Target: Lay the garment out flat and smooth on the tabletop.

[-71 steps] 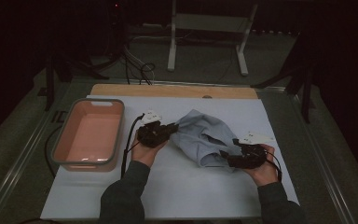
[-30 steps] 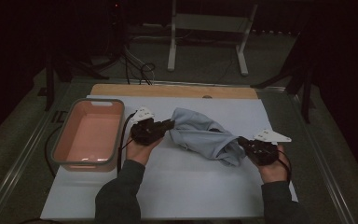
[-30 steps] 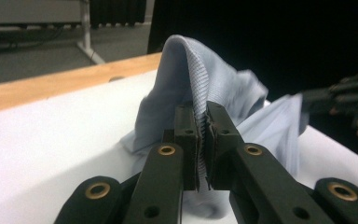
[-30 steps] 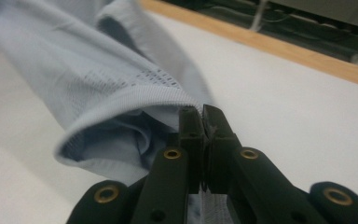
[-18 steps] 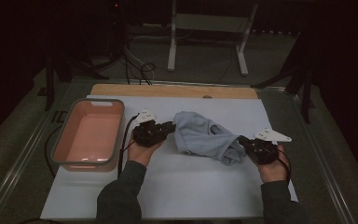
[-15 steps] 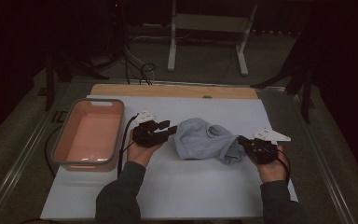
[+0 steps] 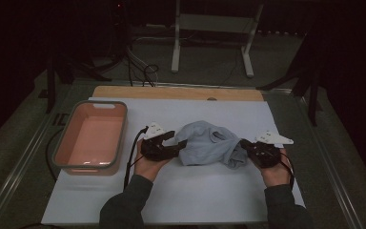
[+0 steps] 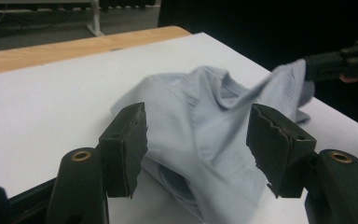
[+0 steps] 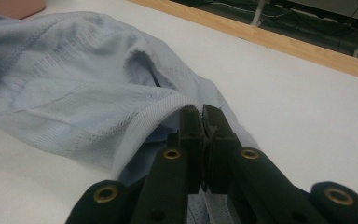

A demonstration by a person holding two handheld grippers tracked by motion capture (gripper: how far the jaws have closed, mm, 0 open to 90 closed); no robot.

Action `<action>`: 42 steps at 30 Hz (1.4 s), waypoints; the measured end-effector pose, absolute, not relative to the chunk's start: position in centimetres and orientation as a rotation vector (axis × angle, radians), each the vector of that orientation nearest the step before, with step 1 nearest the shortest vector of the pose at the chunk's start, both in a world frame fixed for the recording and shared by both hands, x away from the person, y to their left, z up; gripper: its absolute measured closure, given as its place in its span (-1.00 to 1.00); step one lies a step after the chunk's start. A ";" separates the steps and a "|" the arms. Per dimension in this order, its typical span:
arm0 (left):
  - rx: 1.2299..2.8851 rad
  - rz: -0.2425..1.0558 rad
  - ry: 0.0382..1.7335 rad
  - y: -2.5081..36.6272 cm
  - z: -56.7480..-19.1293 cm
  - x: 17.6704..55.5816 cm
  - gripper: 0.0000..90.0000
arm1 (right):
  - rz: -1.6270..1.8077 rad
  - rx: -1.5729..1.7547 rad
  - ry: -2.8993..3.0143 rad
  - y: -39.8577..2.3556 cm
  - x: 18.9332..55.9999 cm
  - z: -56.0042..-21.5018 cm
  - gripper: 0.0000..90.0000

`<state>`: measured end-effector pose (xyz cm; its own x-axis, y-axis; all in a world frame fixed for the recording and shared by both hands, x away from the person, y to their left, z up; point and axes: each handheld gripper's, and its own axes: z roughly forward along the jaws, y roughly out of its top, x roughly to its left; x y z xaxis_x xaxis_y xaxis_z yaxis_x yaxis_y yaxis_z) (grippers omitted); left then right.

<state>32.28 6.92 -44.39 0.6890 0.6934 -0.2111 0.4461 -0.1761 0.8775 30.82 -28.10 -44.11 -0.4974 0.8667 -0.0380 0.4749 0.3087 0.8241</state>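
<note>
Across mid-frame on white tabletop (image 7: 171, 200): crumpled pale-blue garment (image 7: 207, 149). At centre left, left claw (image 8: 198, 149) spread wide around one end; centre right, right claw (image 9: 204, 123) clamped on hem. Risk: fabric slipping free under any pull.

A white-topped table (image 7: 181, 195) carries a crumpled pale-blue cloth (image 7: 207, 148) and a pink tub (image 7: 91, 138).

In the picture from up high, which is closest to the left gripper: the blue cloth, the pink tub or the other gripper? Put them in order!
Measured from the left gripper:
1. Blue cloth: right at its open jaws, just to its right.
2. Pink tub: off to its left, at the table's left side.
3. Right gripper: beyond the cloth, clamped on its far right end.
</note>
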 end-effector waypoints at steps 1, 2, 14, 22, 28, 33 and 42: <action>1.819 0.286 0.897 6.9 -44.5 32.1 -0.14 | 1.077 1.189 2.097 -28.1 30.8 -44.1 0.95; 1.826 0.288 0.898 6.8 -44.5 31.9 -0.14 | 1.077 1.190 2.096 -28.1 30.8 -44.1 0.95; 1.908 0.285 0.908 6.3 -46.9 30.5 -0.22 | 1.075 1.210 2.081 -28.2 30.9 -44.1 0.94; 1.985 0.187 0.863 4.5 -48.6 30.8 -0.01 | 1.084 1.226 2.066 -28.3 31.0 -44.0 0.94; 1.942 0.109 0.854 4.4 -48.5 31.8 0.63 | 1.070 1.223 2.075 -28.2 31.0 -44.1 0.89; 1.880 0.088 0.875 4.7 -47.6 32.8 0.84 | 1.055 1.204 2.096 -27.9 31.0 -44.1 0.49; 1.809 0.097 0.900 4.3 -46.1 34.2 0.86 | 1.119 1.132 2.140 -27.1 30.4 -43.5 0.06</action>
<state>34.23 4.35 -46.13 0.7120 0.6149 -0.3391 0.5290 -0.1523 0.8348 30.44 -27.05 -43.55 -0.5490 0.8353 -0.0301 0.4521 0.3271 0.8298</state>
